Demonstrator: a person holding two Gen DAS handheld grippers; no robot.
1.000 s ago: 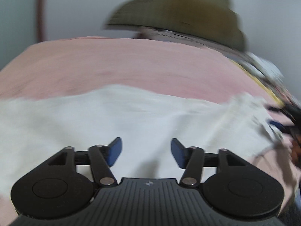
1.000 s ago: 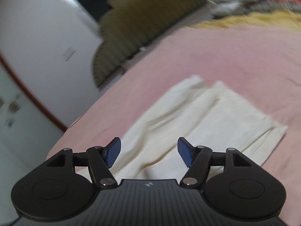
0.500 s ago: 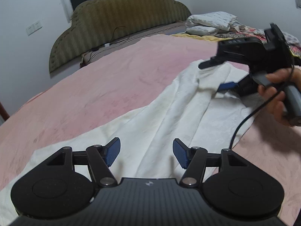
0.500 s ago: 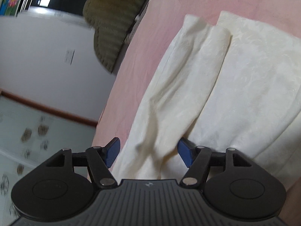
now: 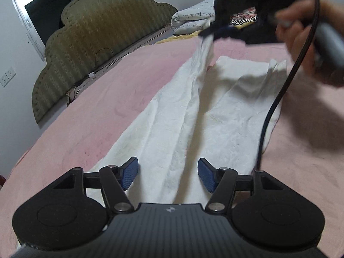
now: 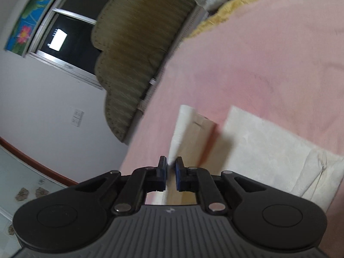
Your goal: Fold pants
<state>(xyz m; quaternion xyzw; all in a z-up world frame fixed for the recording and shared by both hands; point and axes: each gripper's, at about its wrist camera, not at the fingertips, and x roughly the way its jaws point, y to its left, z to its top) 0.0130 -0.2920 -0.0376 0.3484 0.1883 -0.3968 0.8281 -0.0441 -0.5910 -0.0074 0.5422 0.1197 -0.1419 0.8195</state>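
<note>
White pants [image 5: 189, 116] lie lengthwise on the pink bedspread [image 5: 107, 99]. My left gripper [image 5: 167, 175] is open, low over the near end of the pants, one leg fold between its pads. My right gripper [image 6: 171, 167] is shut on the far end of one pant leg [image 6: 182, 129] and holds it lifted off the bed. In the left wrist view the right gripper [image 5: 217, 32] shows at the top right with the cloth hanging from it. The other leg [image 6: 275, 150] lies flat on the bed.
An olive padded headboard [image 5: 96, 38] stands at the left side of the bed. Folded bedding and pillows [image 5: 193, 19] lie at the far end, with a yellow blanket [image 6: 225, 10]. A black cable [image 5: 277, 99] hangs from the right gripper across the pants.
My right gripper has shut on the end of one pant leg and lifted it. My left gripper has stayed open over the near end and shifted a little.
</note>
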